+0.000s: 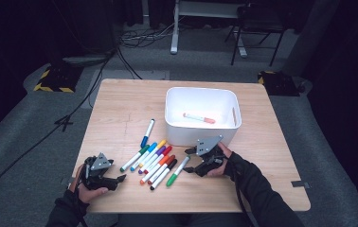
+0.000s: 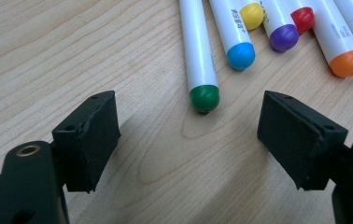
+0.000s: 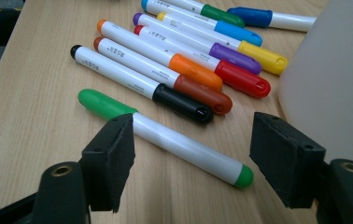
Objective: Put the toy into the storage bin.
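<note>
Several capped markers [image 1: 153, 161] lie side by side on the wooden table [image 1: 120, 104], with a blue marker [image 1: 147, 133] apart behind them. A light green marker [image 1: 178, 171] lies at the row's right end. My right gripper [image 1: 189, 161] is open just to its right. In the right gripper view that green marker [image 3: 174, 144] lies on the wood between the spread jaws of the right gripper [image 3: 193, 154], and neither pad touches it. My left gripper [image 1: 120, 178] is open and holds nothing. A dark green marker end [image 2: 204, 98] lies just ahead of the left gripper [image 2: 188, 135].
A white bin [image 1: 201, 135] stands behind the right hand, with one red-capped marker [image 1: 199, 117] inside. Its wall [image 3: 333, 84] rises close beside the right jaw. Bare wood stretches left of the marker row. The table's front edge is near both hands.
</note>
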A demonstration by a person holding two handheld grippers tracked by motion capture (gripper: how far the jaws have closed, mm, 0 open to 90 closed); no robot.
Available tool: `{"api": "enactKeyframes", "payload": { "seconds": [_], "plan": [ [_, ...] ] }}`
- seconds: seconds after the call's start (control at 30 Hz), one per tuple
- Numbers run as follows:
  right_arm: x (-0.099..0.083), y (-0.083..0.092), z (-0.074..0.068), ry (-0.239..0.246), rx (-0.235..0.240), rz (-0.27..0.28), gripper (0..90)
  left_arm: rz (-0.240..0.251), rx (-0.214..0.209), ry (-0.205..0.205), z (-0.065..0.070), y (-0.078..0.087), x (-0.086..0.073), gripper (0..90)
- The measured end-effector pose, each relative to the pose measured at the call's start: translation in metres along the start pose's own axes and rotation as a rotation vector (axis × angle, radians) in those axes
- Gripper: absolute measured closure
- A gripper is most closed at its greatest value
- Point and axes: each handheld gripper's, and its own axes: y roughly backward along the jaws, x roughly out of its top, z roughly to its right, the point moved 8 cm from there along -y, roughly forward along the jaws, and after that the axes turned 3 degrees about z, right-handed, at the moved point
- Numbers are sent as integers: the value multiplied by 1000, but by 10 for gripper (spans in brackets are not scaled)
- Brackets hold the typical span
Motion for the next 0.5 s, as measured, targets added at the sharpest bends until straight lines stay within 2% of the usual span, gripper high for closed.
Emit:
{"api": "enactKeyframes", "payload": {
  "seconds": [0.17,0.47,0.5],
  "plan": [
    [-7,-15,4,-22,8,-9,309,1,-1,5,0,0,0,211],
    [-16,-28,9,-45,5,-14,317,1,-2,5,0,0,0,211],
    [-18,-29,10,-35,7,-16,315,1,-1,4,0,0,0,211]
  ]
}}
